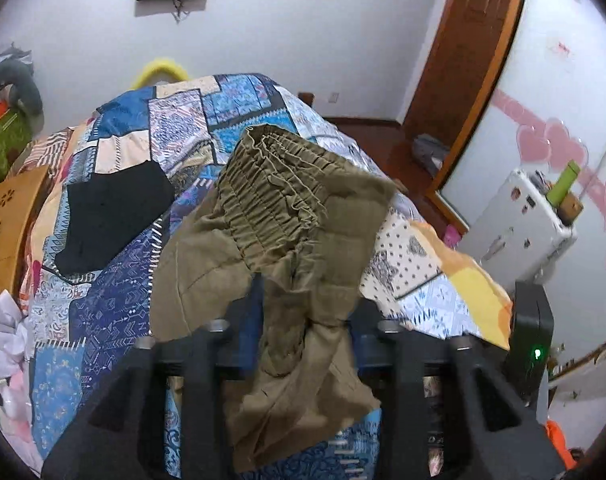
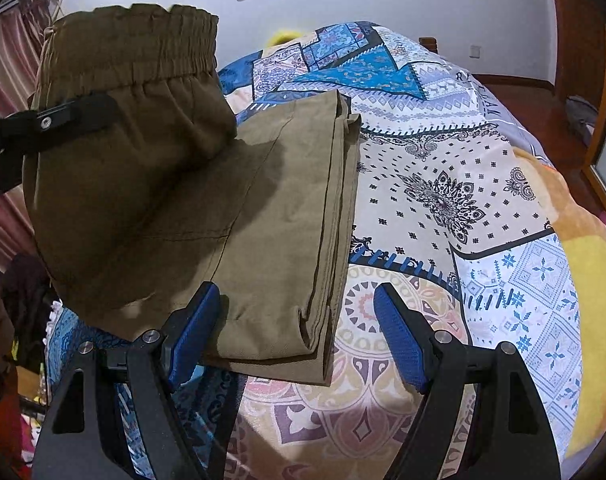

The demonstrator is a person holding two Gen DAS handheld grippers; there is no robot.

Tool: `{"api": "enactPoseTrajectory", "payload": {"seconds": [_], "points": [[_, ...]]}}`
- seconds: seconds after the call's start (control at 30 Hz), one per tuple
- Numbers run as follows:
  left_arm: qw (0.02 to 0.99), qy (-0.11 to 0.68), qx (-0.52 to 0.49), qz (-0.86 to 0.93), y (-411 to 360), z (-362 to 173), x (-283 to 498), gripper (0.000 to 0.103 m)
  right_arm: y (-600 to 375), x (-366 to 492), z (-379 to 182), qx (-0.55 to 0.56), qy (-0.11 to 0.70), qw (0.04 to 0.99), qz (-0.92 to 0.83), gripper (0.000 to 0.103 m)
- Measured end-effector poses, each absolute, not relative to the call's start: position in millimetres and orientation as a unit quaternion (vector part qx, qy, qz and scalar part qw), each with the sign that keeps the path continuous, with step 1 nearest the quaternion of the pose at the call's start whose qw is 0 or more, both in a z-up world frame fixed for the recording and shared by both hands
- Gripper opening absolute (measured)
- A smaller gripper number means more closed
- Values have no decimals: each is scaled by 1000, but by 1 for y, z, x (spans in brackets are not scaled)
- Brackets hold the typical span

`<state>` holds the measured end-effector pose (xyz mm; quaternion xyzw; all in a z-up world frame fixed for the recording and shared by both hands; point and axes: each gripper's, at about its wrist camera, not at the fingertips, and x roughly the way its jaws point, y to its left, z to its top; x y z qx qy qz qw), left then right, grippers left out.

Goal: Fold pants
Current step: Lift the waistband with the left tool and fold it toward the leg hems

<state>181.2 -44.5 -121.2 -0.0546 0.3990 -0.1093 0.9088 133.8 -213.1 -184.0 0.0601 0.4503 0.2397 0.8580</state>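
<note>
The bed (image 2: 443, 184) with its patchwork cover lies under both grippers and gives a flat place for folding. The pants (image 2: 287, 216) lie on it just ahead of the right gripper (image 2: 297, 320), whose jaws stand apart with the folded leg ends between them, not squeezed. The left gripper (image 1: 303, 304) has the waist part between its jaws, lifted up, probably to lay it over the legs, but I cannot tell if it pinches.
</note>
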Motion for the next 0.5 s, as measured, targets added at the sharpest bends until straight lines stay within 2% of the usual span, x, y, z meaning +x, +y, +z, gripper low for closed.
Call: {"api": "enactPoseTrajectory", "payload": {"seconds": [0.03, 0.2, 0.33, 0.5], "points": [[909, 396, -56, -114, -46, -122, 179, 73, -214, 134, -184, 61, 450, 858, 238, 76], [931, 351, -34, -96, -39, -103, 162, 89, -218, 129, -178, 66, 446, 862, 231, 76], [938, 342, -14, -52, -18, -100, 176, 96, -221, 122, -173, 51, 436, 872, 217, 76], [930, 367, -12, -15, 25, -113, 211, 98, -230, 117, -166, 63, 422, 882, 199, 76]]}}
